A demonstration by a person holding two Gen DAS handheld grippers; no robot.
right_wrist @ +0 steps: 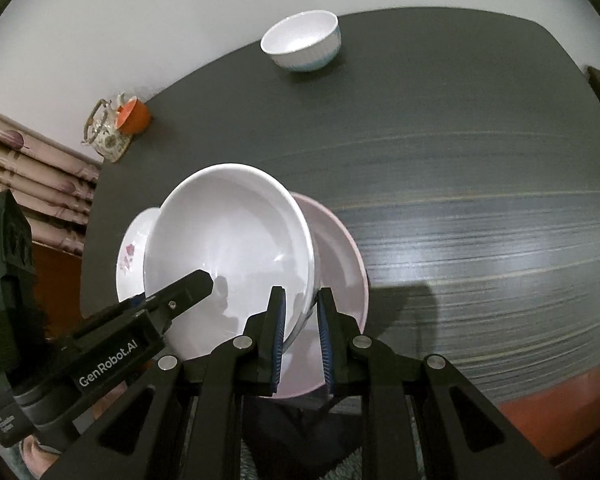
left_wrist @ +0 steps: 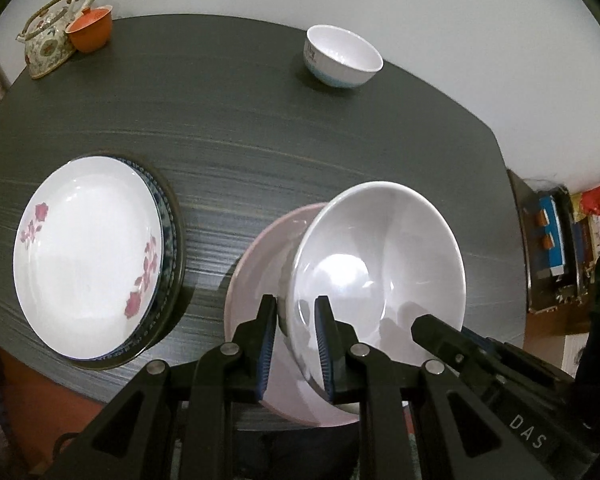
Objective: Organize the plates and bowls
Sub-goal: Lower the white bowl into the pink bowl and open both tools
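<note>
A large white bowl [left_wrist: 380, 264] is held above a pale pink plate [left_wrist: 260, 276] near the table's front edge. My left gripper [left_wrist: 296, 320] is shut on the bowl's left rim, one finger inside, one outside. My right gripper [right_wrist: 302, 312] is shut on the bowl's [right_wrist: 228, 248] right rim, over the pink plate [right_wrist: 340, 264]. Each gripper shows in the other's view. A stack of plates topped by a white plate with pink flowers [left_wrist: 88, 256] lies to the left. A small white bowl [left_wrist: 342, 56] stands at the table's far side; it also shows in the right wrist view [right_wrist: 302, 40].
The dark grey table [left_wrist: 260, 132] carries a flowered teapot [left_wrist: 48, 44] and an orange cup [left_wrist: 90, 30] at the far left corner. A shelf with colourful boxes [left_wrist: 560, 248] stands beyond the table's right edge. A white wall lies behind.
</note>
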